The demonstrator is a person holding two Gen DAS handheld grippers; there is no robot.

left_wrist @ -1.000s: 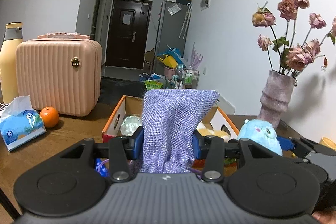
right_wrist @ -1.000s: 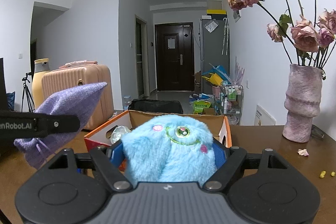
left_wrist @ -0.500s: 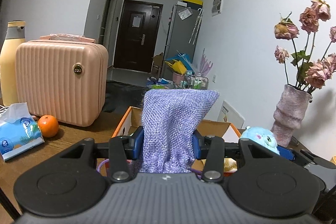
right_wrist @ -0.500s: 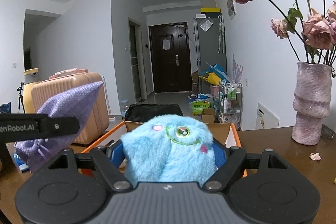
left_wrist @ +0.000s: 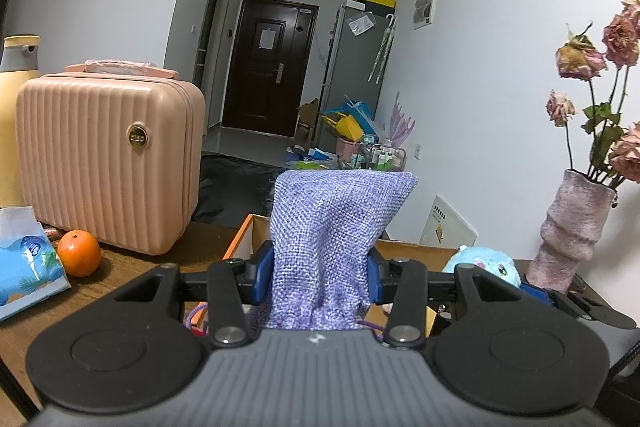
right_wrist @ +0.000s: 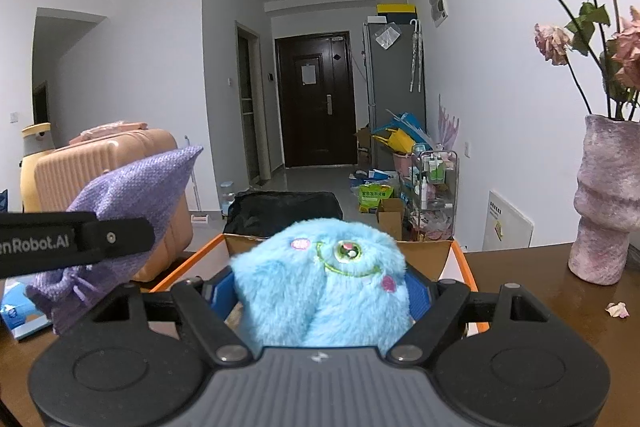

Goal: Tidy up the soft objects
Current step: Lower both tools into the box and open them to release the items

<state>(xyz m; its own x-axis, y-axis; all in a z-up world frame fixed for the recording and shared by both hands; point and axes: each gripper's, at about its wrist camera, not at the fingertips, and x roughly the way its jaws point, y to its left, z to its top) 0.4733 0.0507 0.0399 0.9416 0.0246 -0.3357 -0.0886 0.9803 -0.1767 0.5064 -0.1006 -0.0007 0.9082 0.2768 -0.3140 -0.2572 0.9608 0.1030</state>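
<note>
Lavender woven pouch (left_wrist: 328, 239) stands upright, clamped in the left gripper (left_wrist: 320, 277); the blue plush toy (right_wrist: 324, 287) is squeezed in the right gripper (right_wrist: 320, 291). Both hang just before the orange-edged cardboard box (right_wrist: 460, 259), directly ahead.

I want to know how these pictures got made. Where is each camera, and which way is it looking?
Left wrist: rides on the left gripper, looks along its fingers at the purple pouch they pinch, toward the door; the right gripper shows at the right edge.
Right wrist: rides on the right gripper, looks along its fingers at the blue plush they squeeze; the left gripper shows on the left.
Both share: pouch, plush, box, suitcase, vase, door.
</note>
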